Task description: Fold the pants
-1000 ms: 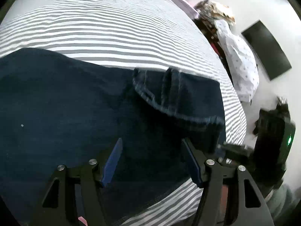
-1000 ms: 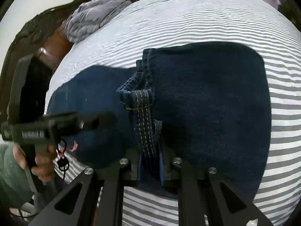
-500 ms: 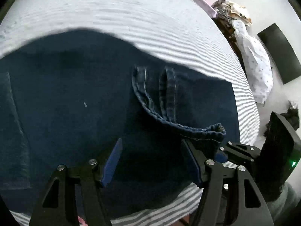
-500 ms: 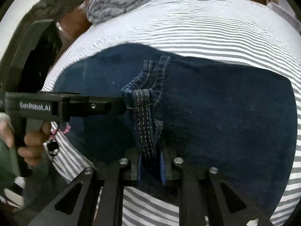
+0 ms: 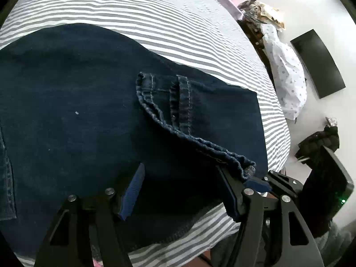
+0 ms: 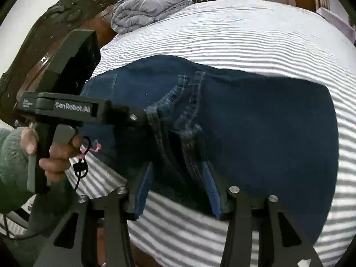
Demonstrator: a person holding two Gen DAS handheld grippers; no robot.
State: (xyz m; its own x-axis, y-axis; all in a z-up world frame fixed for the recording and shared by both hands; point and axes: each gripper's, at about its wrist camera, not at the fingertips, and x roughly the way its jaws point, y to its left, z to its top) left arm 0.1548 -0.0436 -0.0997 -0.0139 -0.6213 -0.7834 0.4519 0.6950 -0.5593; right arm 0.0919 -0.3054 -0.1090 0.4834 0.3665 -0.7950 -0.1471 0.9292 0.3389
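Okay, jeans on bed: heavy, floppy denim; thick hem is best hold; my left gripper and right gripper both gape, holding nothing.

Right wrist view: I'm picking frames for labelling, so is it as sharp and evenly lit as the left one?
Left wrist view: crisp, hem stitching on the pants readable, stripes on the bedsheet bowed by the fisheye. Right wrist view: softer, seams near the jaws smeared, sheet stripes blurry, denim in deep shadow.
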